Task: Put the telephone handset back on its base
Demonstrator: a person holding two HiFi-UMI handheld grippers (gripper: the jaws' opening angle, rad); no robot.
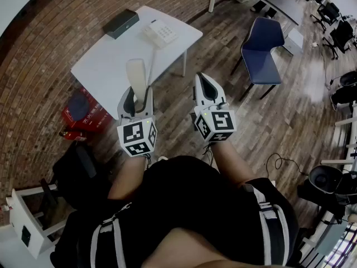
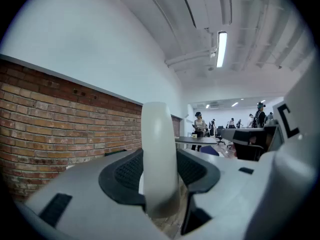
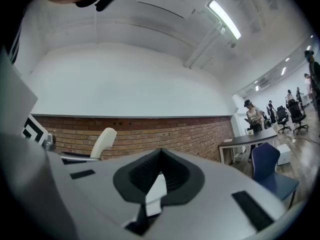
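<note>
My left gripper (image 1: 138, 95) is shut on the cream-white telephone handset (image 1: 136, 75), which stands upright out of its jaws. In the left gripper view the handset (image 2: 159, 154) fills the gap between the two dark pads (image 2: 125, 171). The telephone base (image 1: 160, 33), white with a keypad, sits near the far right corner of the white table (image 1: 111, 66), well beyond both grippers. My right gripper (image 1: 205, 87) hangs beside the left one, to its right, shut and holding nothing. The right gripper view shows the handset (image 3: 103, 142) off to its left.
A dark flat box (image 1: 121, 23) lies on the table's far left corner. A blue chair (image 1: 262, 49) stands to the right on the wooden floor. Red items (image 1: 85, 115) sit under the table by the brick wall (image 1: 33, 94). People stand in the distance (image 2: 200, 126).
</note>
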